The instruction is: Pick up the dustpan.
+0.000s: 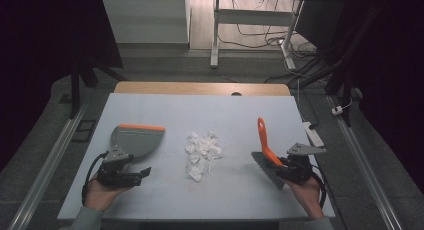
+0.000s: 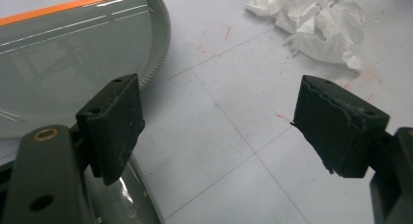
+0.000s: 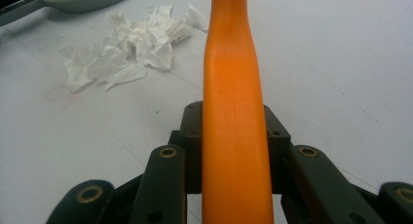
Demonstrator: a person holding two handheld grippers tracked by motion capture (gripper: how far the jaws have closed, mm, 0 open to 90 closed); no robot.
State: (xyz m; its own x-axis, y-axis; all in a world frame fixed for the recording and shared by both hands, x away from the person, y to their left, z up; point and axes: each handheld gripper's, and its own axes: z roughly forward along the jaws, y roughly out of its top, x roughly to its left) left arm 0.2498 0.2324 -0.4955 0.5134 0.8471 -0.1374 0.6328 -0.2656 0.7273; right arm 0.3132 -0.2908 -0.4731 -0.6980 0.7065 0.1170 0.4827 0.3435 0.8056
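The right gripper (image 1: 286, 171) is clenched on the orange handle of the brush (image 1: 265, 140), the jaws pinching it low down near the dark bristle head, so the handle runs up and away from the jaws and the bristles rest on the table (image 1: 165, 110) just to the gripper's inner side. From where I stand that looks a sound place to grip: the handle is stiff moulded plastic, light, a little glossy and so likely to twist if held loosely, and holding close to the head should give better control of the sweep. Ahead of those jaws and off to their left lies the pile of torn paper scraps (image 1: 202, 153), white, crumpled and surely feather-light; I would expect them to scatter or skid under a quick stroke, so short gentle strokes seem wise. Beyond the pile sits the grey dustpan (image 1: 136, 140) with its orange lip, rigid and light and apt to slide when pushed against. The left gripper (image 1: 134, 176) hangs released, its jaws spread wide with nothing between them, the dustpan's shell just off its left jaw and partly beneath it; the pan's rear is where it ought to grasp.
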